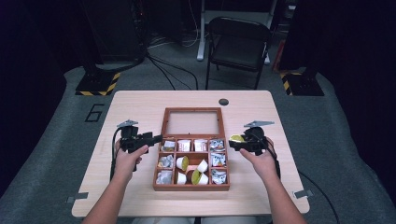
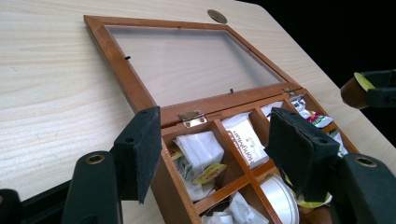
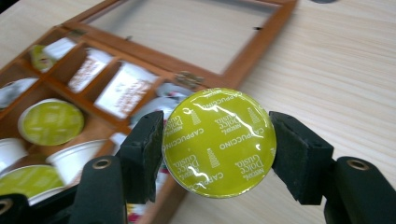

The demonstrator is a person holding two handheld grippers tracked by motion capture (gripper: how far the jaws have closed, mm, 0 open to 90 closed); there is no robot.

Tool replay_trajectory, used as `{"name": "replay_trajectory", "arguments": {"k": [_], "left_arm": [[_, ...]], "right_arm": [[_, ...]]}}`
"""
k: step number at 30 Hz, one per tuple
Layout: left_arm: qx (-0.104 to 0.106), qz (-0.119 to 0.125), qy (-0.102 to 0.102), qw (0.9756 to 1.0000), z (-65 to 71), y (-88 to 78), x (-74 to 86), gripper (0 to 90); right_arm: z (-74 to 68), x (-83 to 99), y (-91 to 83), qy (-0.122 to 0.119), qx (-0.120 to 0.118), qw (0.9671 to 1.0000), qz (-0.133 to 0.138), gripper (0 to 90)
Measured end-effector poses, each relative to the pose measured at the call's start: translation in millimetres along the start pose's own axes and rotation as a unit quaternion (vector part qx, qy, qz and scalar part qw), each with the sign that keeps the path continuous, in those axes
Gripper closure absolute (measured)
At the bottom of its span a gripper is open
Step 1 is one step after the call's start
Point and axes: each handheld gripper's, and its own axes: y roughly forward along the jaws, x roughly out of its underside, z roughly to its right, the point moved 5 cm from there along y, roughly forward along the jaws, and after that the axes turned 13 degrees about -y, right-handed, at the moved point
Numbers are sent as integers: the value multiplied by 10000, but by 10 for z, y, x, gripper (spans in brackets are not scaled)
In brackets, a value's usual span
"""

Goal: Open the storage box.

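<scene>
With the right gripper (image 3: 217, 149) clamped on the green-lidded capsule (image 3: 218, 141) at frame centre, it needed a steady, level carry clear of the wooden box (image 1: 160, 175), while the left gripper (image 2: 215, 151) stood half-open and empty at the box's left wall.

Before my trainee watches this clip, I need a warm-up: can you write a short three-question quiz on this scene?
1. True or false: the right gripper grips a green-lidded coffee capsule.
2. The wooden box has its glass lid: A) shut, B) open and lying flat on the table, C) taken away.
3. What lies between the jaws of the left gripper?

Key
1. True; the pads press on its sides.
2. B.
3. The box's near corner, with sachets behind; the pads stand apart from the wood, gripping nothing.
</scene>
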Motion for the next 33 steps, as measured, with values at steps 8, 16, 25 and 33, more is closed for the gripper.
{"name": "replay_trajectory", "arguments": {"k": [8, 16, 25, 33], "left_arm": [[-29, -10, 37, 10000, -13, -7, 0, 362], [-31, -23, -8, 10000, -11, 7, 2, 362], [-33, -18, -47, 10000, -10, 7, 1, 363], [-66, 41, 65, 9999, -26, 7, -10, 362]], "right_arm": [[315, 159, -80, 389, 348, 9986, -41, 375], [595, 355, -111, 559, 735, 9956, -162, 376], [761, 545, -75, 857, 1021, 9903, -400, 375], [819, 680, 15, 1008, 1088, 9874, -558, 375]]}}
